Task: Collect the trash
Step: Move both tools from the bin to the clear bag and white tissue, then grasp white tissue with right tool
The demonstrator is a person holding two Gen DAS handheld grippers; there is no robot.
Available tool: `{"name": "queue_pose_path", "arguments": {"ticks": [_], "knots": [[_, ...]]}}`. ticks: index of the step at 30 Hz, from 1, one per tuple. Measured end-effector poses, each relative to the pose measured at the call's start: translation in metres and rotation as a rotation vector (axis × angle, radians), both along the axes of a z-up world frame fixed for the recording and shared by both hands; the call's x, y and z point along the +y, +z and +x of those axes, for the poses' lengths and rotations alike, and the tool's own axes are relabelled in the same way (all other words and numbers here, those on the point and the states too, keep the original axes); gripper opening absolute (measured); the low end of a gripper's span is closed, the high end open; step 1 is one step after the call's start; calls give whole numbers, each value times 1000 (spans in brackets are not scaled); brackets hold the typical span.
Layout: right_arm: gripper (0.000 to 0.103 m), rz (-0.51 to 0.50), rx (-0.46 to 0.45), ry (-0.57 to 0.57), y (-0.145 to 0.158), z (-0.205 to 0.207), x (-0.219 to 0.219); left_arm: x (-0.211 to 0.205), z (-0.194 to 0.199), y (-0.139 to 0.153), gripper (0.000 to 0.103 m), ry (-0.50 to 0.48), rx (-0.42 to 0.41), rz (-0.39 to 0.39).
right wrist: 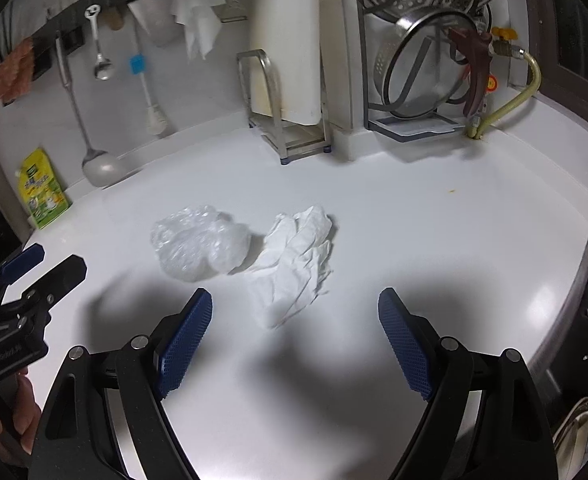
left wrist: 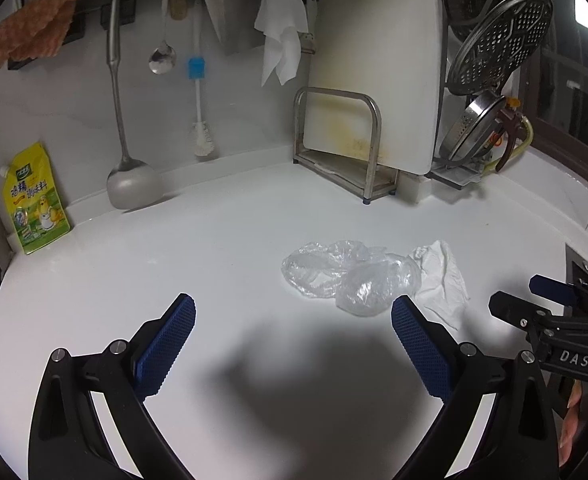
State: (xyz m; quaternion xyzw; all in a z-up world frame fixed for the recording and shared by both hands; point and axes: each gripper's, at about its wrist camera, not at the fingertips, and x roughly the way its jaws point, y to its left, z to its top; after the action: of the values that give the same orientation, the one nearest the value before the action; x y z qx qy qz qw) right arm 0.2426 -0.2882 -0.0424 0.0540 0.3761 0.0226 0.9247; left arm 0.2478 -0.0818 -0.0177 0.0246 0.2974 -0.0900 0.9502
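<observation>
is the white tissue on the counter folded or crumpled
Crumpled: the white tissue lies in irregular creases and ridges, beside the clear plastic wrap.

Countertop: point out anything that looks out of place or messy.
Two bits of litter lie loose mid-counter, touching: a crumpled clear plastic bag and a wadded white tissue to its right. A small yellowish speck marks the counter farther right.

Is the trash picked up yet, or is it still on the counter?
Nothing looks picked up yet. The crumpled clear plastic and the crumpled white tissue both lie side by side on the white counter. Nothing is in hand: the left gripper and the right gripper are open and empty, just short of the trash. Grabbing both pieces is left; no bin shows in either view.
</observation>
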Motion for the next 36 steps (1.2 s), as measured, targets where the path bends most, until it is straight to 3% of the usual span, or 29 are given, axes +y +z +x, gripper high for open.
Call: {"name": "queue_pose_path", "arguments": {"ticks": [10,24,26,28,30,33,36], "knots": [[81,20,68,-17,-22,54,-13,-10,35,-14,97,23,31,17],[81,-61,162,-1,-40,90,0,-23,42,-20,97,-9,46,34],[71,-53,153,-4,-39,91,-3,-24,42,-21,97,-12,49,31],[45,-50,163,6,-40,93,-3,-26,43,-22,97,-15,54,30],[33,-46,174,18,-42,93,-3,-28,43,-22,97,-19,58,27],[18,-43,163,43,-40,90,-1,-32,44,-21,97,-21,60,21],[16,-19,113,35,-29,84,-8,-37,47,-21,97,-23,67,9]]}}
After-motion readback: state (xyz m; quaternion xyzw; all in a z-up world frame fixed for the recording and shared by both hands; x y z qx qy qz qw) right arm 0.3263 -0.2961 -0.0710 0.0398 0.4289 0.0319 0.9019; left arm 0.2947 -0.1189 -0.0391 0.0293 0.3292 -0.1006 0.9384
